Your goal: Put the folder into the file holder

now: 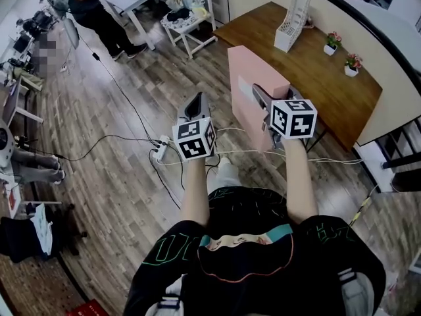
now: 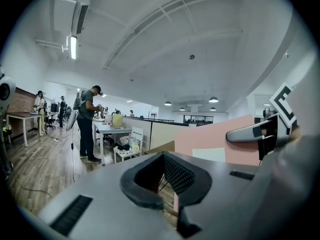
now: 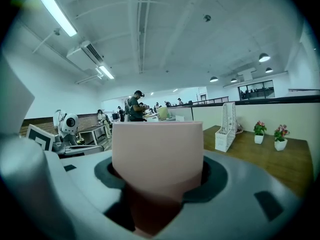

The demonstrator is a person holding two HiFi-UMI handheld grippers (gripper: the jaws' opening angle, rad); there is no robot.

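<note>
Closest in: black shirt (image 1: 263, 262) with two forearms out front. Counting two grippers, one folder, one file holder, two flower pots, one table.

Right gripper (image 1: 258, 96) (image 3: 157, 184): clamped on the single pink folder (image 1: 253, 78) (image 3: 157, 149). Folder pinched upright between the fingers, rising past the fingertips, off the table.

Left gripper (image 1: 195, 103) (image 2: 167, 186): fingers drawn together, holding nothing. Folder (image 2: 220, 139) right of its fingers, not touching.

White file holder (image 1: 293, 20) (image 3: 226, 126): well beyond the right fingertips and off to their right, upright on the far part of the wooden table (image 1: 309, 84). Well apart from the folder.

Two white flower pots (image 1: 331, 45) (image 1: 353, 65), further right of the fingers, side by side by the wall.

One white power strip (image 1: 160, 152) on the floor below the left fingers.
</note>
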